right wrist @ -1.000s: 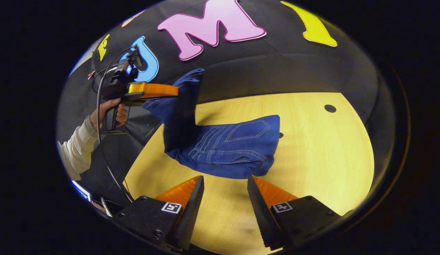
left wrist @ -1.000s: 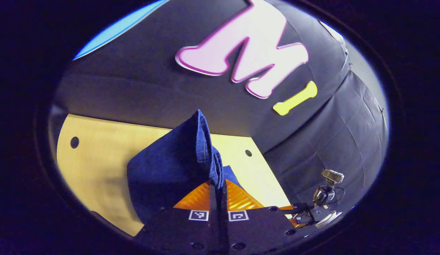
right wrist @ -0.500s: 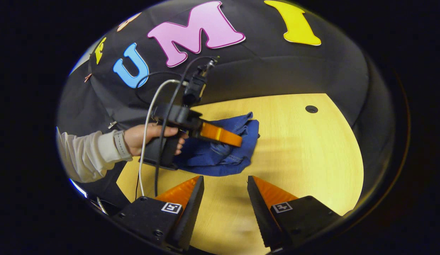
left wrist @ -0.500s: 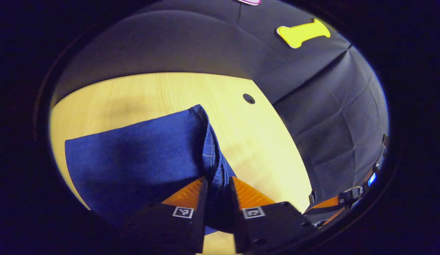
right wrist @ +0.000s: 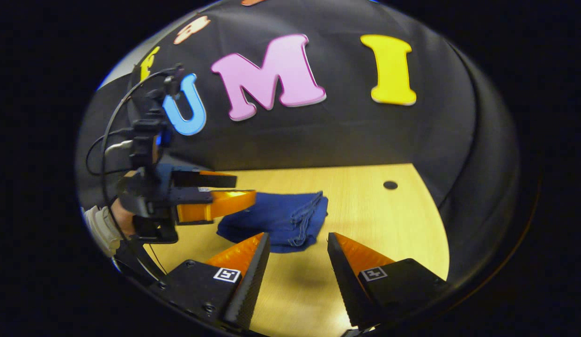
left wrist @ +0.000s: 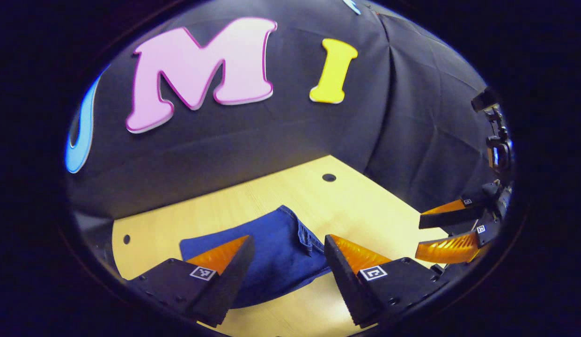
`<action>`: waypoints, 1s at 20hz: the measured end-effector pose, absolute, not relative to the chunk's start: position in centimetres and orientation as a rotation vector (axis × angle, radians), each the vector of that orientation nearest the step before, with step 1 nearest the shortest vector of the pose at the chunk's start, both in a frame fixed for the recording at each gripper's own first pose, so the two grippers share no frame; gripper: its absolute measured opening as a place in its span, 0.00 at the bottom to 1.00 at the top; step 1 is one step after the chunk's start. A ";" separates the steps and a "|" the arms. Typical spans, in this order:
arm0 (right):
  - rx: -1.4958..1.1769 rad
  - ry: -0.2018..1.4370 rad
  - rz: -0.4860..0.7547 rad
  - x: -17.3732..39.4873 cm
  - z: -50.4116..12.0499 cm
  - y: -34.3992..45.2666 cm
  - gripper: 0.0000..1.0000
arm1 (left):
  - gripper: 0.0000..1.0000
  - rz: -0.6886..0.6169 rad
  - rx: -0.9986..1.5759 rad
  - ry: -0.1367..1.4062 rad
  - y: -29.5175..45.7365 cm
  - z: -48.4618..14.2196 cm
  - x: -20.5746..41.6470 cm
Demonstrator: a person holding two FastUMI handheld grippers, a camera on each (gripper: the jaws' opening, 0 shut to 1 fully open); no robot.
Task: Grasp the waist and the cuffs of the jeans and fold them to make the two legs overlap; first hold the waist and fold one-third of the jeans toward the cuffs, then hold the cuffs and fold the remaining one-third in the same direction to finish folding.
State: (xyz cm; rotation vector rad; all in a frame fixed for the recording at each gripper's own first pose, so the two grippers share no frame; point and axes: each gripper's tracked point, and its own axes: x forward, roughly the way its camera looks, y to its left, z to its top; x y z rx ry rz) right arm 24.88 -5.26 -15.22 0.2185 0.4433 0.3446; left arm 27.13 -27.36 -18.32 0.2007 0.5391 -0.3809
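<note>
Jeans (right wrist: pixel 276 220) lie folded into a compact, roughly rectangular bundle on the wooden table (right wrist: pixel 393 224), between the table's near edge and the round hole (right wrist: pixel 390 185) near its far corner. Stacked layers with stitched hems show along the bundle's side facing the hole. Left gripper (left wrist: pixel 286 262) hangs above and just short of the bundle, its two fingers spread apart and holding nothing; in the right gripper view it appears beside the bundle on the side away from the hole, with a hand (right wrist: pixel 124 222) on its handle. Right gripper (right wrist: pixel 297 262) also stands with fingers apart and empty, near the bundle's front edge but clear of it. Judged from the layered, short form of the denim and both tools free of it, the leg overlap and both one-third folds appear complete; nothing of the task seems left beyond moving the tools clear.
</note>
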 end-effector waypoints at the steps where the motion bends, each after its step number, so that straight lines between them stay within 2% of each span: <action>1: 0.199 0.393 0.331 24.0 -13.1 -5.1 0.78 | 0.95 -0.364 0.195 0.482 -26.9 -16.3 25.0; 3: 0.186 0.304 0.314 21.1 -8.4 -4.2 0.79 | 0.95 -0.324 0.164 0.412 -25.6 -13.8 20.2; 7: 0.167 0.178 0.364 14.6 -1.1 -0.9 0.95 | 0.95 -0.254 0.081 0.279 -23.1 -9.5 11.8; 14: 0.133 0.065 0.441 5.9 4.6 3.2 0.96 | 0.95 -0.153 -0.005 0.156 -20.8 -5.0 4.2; 17: 0.098 0.013 0.474 4.3 6.1 3.7 0.96 | 0.95 -0.082 0.037 0.113 -19.7 -2.3 2.2; 18: 0.091 -0.003 0.481 4.0 6.5 3.7 1.00 | 0.95 -0.056 0.053 0.102 -19.2 -1.8 1.4; 19: 0.085 -0.018 0.492 3.9 6.9 3.6 1.00 | 0.92 -0.035 0.065 0.090 -19.0 -1.1 0.9; 20: 0.080 -0.024 0.505 4.0 7.1 3.5 0.96 | 0.95 -0.019 0.072 0.088 -19.1 -0.8 0.9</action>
